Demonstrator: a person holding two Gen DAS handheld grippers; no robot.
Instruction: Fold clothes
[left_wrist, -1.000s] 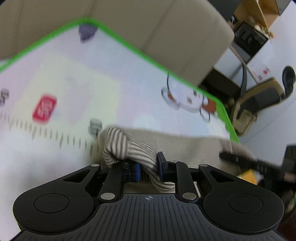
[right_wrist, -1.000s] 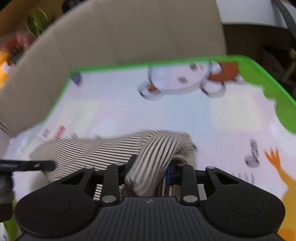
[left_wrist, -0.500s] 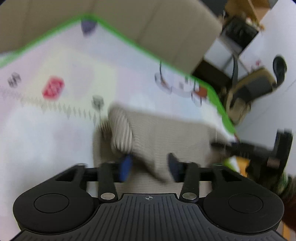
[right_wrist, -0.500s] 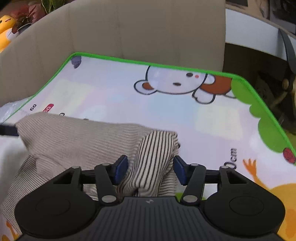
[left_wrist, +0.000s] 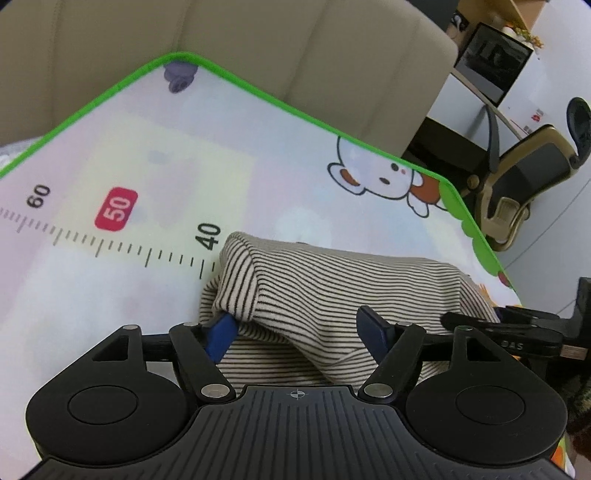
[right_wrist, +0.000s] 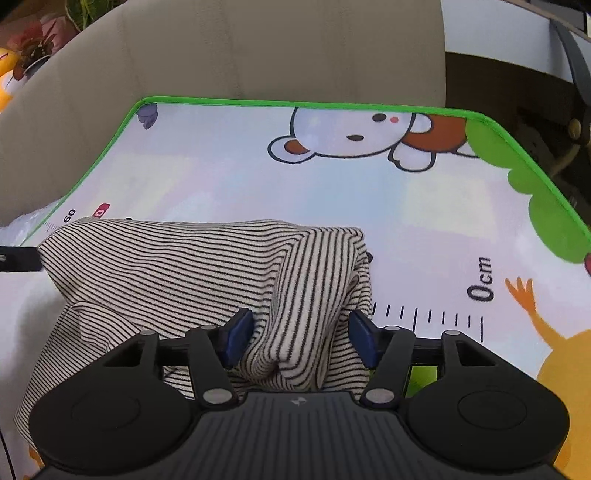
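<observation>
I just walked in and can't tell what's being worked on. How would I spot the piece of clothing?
Find the big cartoon play mat with the green border, lying in front of the beige sofa. Near its front edge, beside the printed ruler marks, sits a bunched-up garment. It is the only cloth there: cream with thin dark stripes.

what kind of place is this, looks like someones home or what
Probably a home living room or play area: a children's cartoon mat with a printed ruler lies against a beige sofa, with a striped garment on it and an office chair nearby.
</observation>
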